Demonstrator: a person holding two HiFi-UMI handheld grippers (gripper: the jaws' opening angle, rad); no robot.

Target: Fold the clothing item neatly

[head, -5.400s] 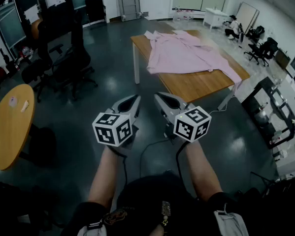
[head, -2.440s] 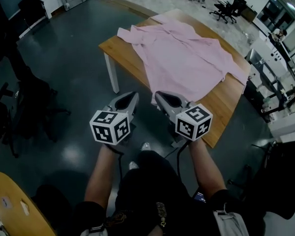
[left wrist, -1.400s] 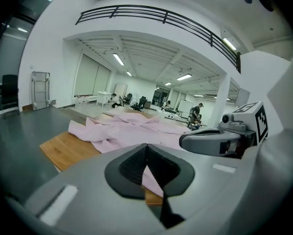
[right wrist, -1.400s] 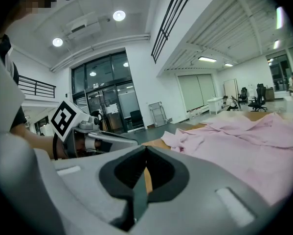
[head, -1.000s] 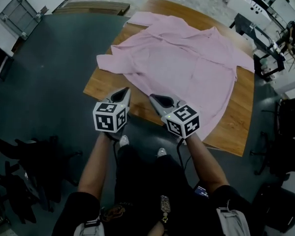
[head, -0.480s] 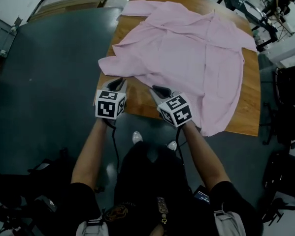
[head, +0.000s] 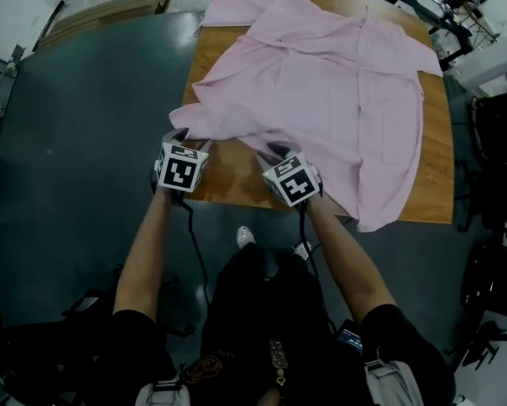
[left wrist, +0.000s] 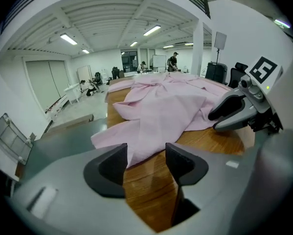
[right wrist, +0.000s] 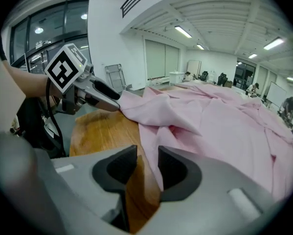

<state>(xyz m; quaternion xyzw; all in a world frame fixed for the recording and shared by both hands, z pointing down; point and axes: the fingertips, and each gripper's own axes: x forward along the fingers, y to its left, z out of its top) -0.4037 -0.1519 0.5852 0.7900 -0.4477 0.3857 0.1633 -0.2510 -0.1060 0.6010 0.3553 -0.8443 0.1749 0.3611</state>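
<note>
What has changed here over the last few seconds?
The person walked up to the wooden table. The left tool and right tool came down to the near edge of the pink shirt. Both tools' jaws have just been opening; the shirt's edge shows in each gap, ungripped. The shirt stays spread on the table.

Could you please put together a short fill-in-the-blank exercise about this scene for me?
1. The shirt spread out on the table is ___ in colour.
2. The table's top is made of ___.
3. The jaws of the left gripper and the right gripper stand ___, gripping nothing.

Missing words: pink; wood; open.

Note: both grippers' jaws have just been opening, and neither has cloth pinched between its pads.
</note>
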